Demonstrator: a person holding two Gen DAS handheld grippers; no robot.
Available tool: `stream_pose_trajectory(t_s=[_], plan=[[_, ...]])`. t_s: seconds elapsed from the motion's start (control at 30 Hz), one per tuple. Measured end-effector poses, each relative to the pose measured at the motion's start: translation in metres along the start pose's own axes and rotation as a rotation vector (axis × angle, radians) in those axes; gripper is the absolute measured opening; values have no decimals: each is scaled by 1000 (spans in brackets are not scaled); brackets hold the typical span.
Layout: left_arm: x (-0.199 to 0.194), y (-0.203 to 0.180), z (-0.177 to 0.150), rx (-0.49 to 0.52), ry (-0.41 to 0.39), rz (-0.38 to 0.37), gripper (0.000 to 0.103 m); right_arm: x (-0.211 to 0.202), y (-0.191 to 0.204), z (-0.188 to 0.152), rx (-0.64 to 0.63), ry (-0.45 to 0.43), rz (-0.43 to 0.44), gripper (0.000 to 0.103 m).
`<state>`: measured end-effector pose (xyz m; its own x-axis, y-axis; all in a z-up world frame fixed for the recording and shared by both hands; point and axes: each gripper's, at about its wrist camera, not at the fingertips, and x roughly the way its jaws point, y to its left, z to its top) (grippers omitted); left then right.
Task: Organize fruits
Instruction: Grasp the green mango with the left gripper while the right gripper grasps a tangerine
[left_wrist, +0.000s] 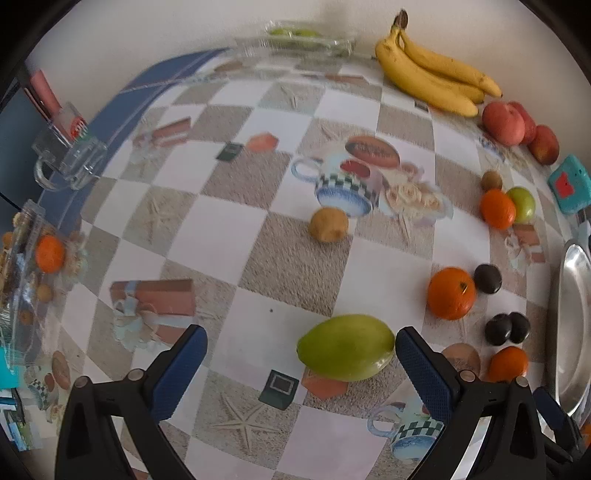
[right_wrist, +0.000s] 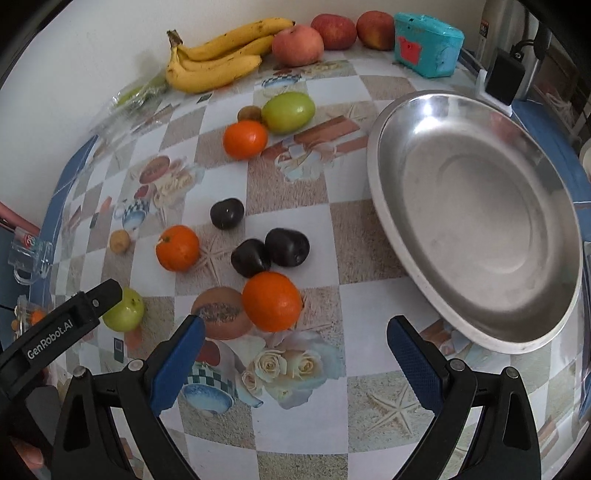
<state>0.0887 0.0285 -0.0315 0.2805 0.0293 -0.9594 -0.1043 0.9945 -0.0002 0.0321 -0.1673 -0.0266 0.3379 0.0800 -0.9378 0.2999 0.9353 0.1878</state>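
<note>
Between the spread jaws of the left tool (left_wrist: 301, 354) lies a green mango (left_wrist: 345, 347), close to the right finger, resting on the patterned worktop (left_wrist: 229, 236). Ahead of the right tool (right_wrist: 295, 347), likewise spread and holding nothing, sits an orange (right_wrist: 271, 301), two dark plums (right_wrist: 269, 254) just beyond it, and an empty steel dish (right_wrist: 476, 218) to the right.

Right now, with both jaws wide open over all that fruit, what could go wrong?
The green fruit sits off-centre, near one finger of the left gripper; closing may nudge it away. The orange ahead of the right gripper is round and could roll into the dark plums beside it.
</note>
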Motion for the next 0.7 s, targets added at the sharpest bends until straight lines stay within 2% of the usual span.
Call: stream_pose_trajectory(t_s=[0.2,0.5,0.7], plan=[[7,-9,-4,32,34,0,103,21,3,-2,-17,45,-25,99],[17,-16,-5,36,62,-1,103,36,23,4,-129,36,-159,102],[20,-12,-5,21,72,-7,103,37,26,3,-132,15,-152,103]])
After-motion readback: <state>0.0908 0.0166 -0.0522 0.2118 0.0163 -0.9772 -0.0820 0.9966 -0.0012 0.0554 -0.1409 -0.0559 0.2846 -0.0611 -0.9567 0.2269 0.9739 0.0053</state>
